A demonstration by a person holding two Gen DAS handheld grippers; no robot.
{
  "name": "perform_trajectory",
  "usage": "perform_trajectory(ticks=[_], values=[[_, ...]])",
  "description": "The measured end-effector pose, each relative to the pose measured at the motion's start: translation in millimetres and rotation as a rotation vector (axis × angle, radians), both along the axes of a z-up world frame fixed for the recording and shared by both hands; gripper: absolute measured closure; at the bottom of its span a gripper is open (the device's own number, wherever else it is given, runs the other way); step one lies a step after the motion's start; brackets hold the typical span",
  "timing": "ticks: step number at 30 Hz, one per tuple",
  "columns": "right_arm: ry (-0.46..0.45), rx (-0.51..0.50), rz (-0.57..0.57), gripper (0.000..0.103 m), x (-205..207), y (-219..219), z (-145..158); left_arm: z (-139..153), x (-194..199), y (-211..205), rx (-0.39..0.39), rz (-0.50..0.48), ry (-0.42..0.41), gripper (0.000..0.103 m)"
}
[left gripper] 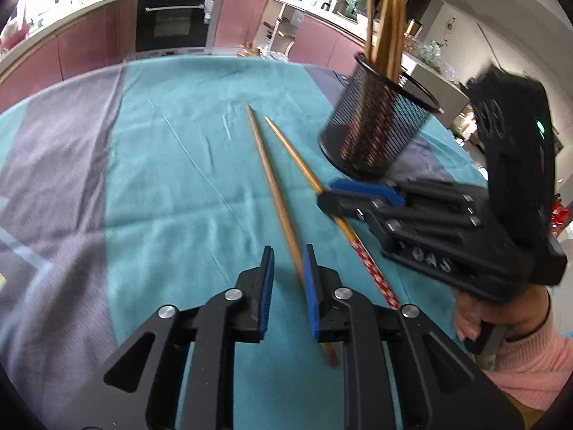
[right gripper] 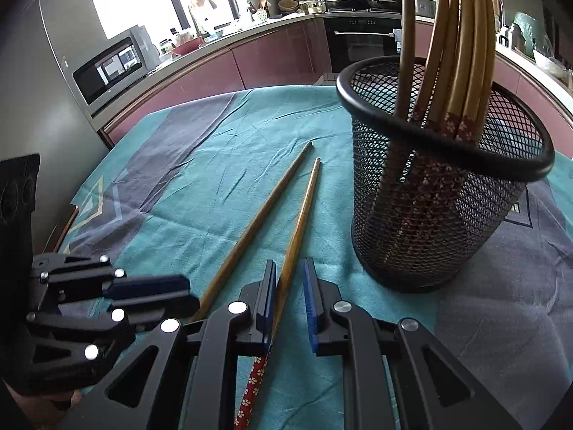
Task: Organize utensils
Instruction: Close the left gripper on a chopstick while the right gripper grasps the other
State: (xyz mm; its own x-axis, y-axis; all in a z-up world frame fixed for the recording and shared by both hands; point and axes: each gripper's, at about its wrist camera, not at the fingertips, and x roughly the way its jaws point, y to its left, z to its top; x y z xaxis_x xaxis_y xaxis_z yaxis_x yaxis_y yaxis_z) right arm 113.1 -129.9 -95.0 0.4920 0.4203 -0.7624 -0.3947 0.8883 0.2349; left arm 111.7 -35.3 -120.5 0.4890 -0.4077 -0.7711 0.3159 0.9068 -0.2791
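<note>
Left wrist view: two loose chopsticks lie side by side on the teal-clothed surface (left gripper: 172, 165), tips pointing away, toward the kitchen.
Left chopstick (left gripper: 275, 193): runs lengthwise through the left gripper (left gripper: 288, 261); fingers nearly closed around it, can't tell if both pads bite yet.
Right chopstick (right gripper: 299, 222): long axis in line with the right gripper (right gripper: 289, 272), fingers drawn in close, one pad touching, so basically pinched.
Mesh holder (right gripper: 440, 193): upright, just right of both sticks, already full of chopsticks; right hand is nearer.
View difference: right wrist shows the flowered red handle (right gripper: 252, 387); left wrist shows the person's pink sleeve (left gripper: 530, 362).
</note>
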Motion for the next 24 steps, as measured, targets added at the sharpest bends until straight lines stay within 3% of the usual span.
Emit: perform_trajectory(ticks=[2,12,16,24], values=[[-0.002,-0.003,-0.002,0.089,0.8,0.2,-0.1,2.4,8.5,-1.1,0.017,0.002,-0.011,0.081],[-0.001,0.005,-0.005,0.089,0.5,-4.1,-0.8,4.9,43.2,-21.1,0.105,-0.020,-0.026,0.081],[-0.002,0.005,-0.007,0.090,1.2,-5.1,-0.9,2.9,52.7,-23.8,0.114,-0.011,-0.018,0.088],[-0.009,0.013,-0.018,0.090,3.7,-4.1,-1.3,0.0,51.8,-23.5,0.089,0.022,-0.011,0.093]])
